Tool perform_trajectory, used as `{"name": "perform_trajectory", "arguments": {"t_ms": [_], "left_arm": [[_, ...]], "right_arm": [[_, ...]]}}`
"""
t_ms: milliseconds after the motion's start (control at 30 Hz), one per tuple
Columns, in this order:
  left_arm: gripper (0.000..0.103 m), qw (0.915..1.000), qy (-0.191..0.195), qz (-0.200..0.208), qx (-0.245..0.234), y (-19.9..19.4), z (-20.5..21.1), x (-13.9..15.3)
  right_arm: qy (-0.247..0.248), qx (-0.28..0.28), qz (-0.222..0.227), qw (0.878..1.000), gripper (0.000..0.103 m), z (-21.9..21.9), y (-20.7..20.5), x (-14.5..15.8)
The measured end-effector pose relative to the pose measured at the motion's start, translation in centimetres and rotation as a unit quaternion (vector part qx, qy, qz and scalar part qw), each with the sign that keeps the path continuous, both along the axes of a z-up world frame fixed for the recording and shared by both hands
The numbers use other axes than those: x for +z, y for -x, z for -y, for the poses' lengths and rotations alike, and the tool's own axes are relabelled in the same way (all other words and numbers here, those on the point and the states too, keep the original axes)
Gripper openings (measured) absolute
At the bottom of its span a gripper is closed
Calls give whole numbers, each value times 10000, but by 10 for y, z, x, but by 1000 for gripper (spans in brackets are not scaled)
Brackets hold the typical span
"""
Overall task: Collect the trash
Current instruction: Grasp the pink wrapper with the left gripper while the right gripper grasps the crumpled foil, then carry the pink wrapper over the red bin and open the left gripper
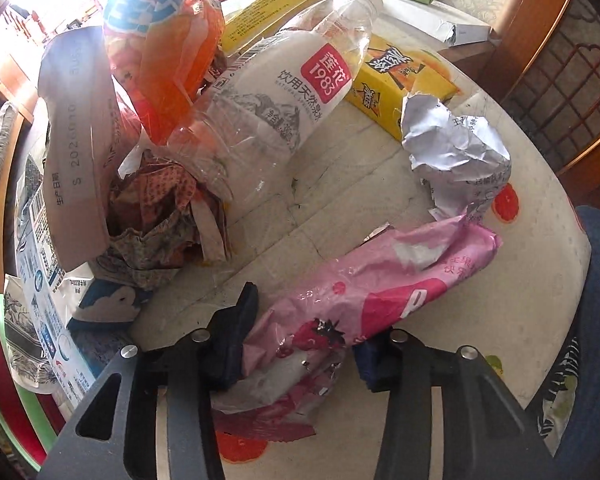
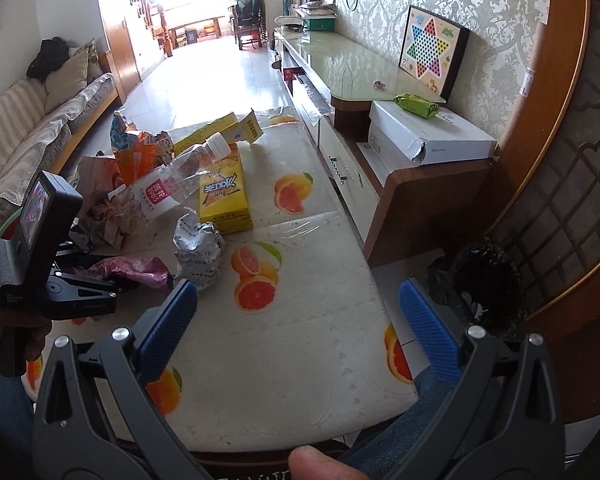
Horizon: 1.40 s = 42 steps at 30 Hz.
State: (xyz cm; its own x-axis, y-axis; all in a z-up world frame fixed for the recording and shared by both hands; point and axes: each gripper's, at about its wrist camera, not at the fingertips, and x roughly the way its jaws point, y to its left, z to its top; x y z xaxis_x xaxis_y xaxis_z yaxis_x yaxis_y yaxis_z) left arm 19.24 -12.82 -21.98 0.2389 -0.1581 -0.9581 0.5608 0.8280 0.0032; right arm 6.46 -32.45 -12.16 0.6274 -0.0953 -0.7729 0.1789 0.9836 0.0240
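A crumpled pink plastic wrapper (image 1: 380,280) lies on the fruit-print table cover (image 2: 308,368), and my left gripper (image 1: 300,340) is shut on its near end, pointing steeply down. From the right wrist view the left gripper (image 2: 112,280) sits at the left with the pink wrapper (image 2: 136,270) in it. Beyond it lie a crumpled white paper ball (image 1: 456,152), an empty clear bottle (image 1: 284,96) and a yellow carton (image 1: 400,84). My right gripper (image 2: 300,320) hangs open above the table's near edge, nothing between its blue pads (image 2: 172,320).
A heap of orange and brown wrappers (image 1: 160,80) fills the table's left side. A black-lined bin (image 2: 488,288) stands on the floor to the right, beside a wooden cabinet (image 2: 428,208) with a white box (image 2: 428,136). A denim-clad leg (image 1: 596,320) is at the table's edge.
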Motion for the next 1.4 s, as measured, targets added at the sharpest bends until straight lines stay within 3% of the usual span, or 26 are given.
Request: {"name": "perform_trajectory", "arguments": {"t_ms": [33,200,467,633,767,1000,1033,1067,1100,1133,1267,1400], "left_arm": [[30,10000,7,26,-7,0,1,1],[28,9997,189,119,41,17,-5,12],[27,9956,742,464,348,60,-32,51],[27,9875,1191,563,870,88,-70,61],[27,9798,1411,690,1238,102,-94,66],[27,9672,1631,848,1755,126,-138,75],[27,9654,1654,867,1818,127,-143,75],[27,9638,1678,882,1877,127,-147,74],[27,9621,1704,897,1933,130,-151,73],[27,9606,1726,903,1982,130,-154,73],[27,9554,1816,957,2124,128,-167,71],[27,9478,1868,1094,2343,124,-180,74]], "right_arm": [[6,13,-5,10000,99,-1,-1,-1],[9,73,-29,10000,99,-5,-4,-2],[-537,378,-170,9977,99,-9,-11,-12],[-270,877,-193,9956,99,-36,-34,-23],[69,760,-390,9963,99,-43,-66,-45],[-318,364,-940,9944,98,-33,-109,-92],[-283,366,-937,9945,96,-34,-111,-95],[-207,356,-971,9944,83,-34,-112,-96],[-146,346,-1032,9940,63,-36,-113,-98],[-183,375,-1050,9936,59,-37,-112,-99],[-119,444,-1045,9935,49,-43,-105,-94],[-134,692,-857,9938,48,-58,-91,-72]]}}
